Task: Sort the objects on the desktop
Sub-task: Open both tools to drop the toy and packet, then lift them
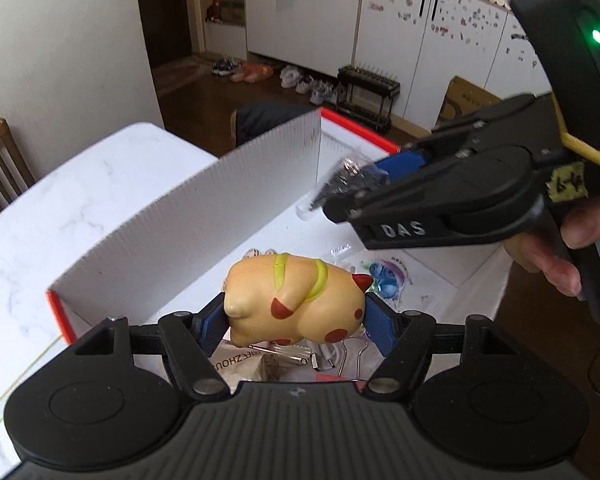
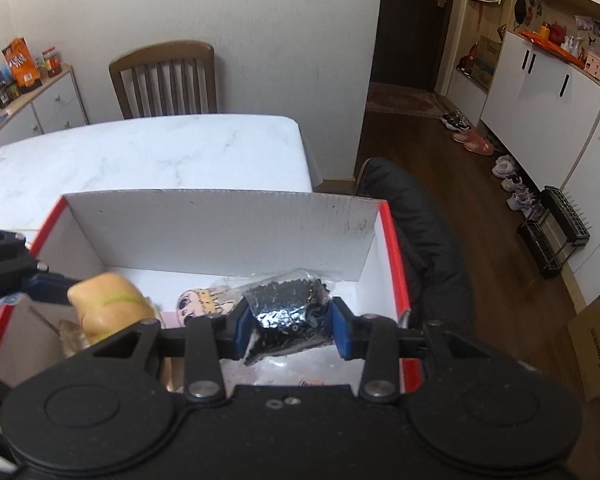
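A toy and a bag over the open box

The yellow toy animal (image 1: 296, 300) with red spots and green stripes hangs on its side over the near left of the white box (image 1: 172, 232) with red edges; the clear bag of tiny black bits (image 2: 290, 312) hangs to its right.

Box (image 1: 148, 236) contents under toy (image 1: 296, 300) hidden; bag (image 1: 342, 184) blurred

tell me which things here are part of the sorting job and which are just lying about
Part of the job:
- yellow animal toy, clamped in the left hand-held gripper
- clear bag of small black parts, clamped in the right hand-held gripper
- red-edged white box below both
- items already in the box: binder clip, cartoon sticker

Just lying about:
- wooden chair
- shoes
- black rack
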`<state>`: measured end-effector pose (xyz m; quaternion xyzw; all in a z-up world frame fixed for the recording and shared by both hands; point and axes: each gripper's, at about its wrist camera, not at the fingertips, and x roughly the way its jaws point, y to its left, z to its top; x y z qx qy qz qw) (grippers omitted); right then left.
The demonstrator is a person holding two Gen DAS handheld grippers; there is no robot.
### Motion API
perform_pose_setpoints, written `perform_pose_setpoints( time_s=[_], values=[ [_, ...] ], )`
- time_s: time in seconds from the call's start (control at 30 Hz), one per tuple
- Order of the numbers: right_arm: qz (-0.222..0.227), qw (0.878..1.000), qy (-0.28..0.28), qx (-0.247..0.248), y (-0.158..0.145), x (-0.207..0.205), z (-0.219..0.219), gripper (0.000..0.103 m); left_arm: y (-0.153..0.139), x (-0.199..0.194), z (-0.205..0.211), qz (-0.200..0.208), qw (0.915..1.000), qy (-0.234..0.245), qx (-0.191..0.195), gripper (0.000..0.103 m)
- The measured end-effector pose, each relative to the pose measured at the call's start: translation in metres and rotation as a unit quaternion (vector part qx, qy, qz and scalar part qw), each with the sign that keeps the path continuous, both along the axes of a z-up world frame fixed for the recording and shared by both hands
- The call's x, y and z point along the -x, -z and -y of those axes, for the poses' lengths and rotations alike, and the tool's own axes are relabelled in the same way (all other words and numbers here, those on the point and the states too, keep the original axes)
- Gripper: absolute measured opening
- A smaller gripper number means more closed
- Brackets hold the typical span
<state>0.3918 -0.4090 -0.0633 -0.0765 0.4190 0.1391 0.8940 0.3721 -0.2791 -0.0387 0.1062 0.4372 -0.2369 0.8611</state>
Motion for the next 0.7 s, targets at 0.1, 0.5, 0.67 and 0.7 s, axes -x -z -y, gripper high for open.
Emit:
perform_pose_setpoints(
  time_s=[0.1, 0.5, 0.67, 0.7],
  values=[
    [-0.006, 1.000, 0.005, 0.005, 0.007, -0.008, -0.004, 0.039, 0.010, -0.004, 0.002, -0.013, 0.9999, -0.006, -0.007, 0.070],
    [-0.056, 0.998, -0.018, 0.030, 0.032, -0.021, -0.021, 0.039, 0.035, -0.016, 0.006, -0.042, 0.9988, -0.010, -0.022, 0.070],
    [-0.075, 0.996, -0.022, 0.035, 0.038, -0.023, -0.025, 0.039, 0.037, -0.019, 0.006, -0.051, 0.9983, -0.006, -0.027, 0.070],
    [-0.077, 0.996, -0.022, 0.036, 0.039, -0.023, -0.025, 0.039, 0.037, -0.019, 0.006, -0.054, 0.9982, -0.006, -0.028, 0.070]
  ],
)
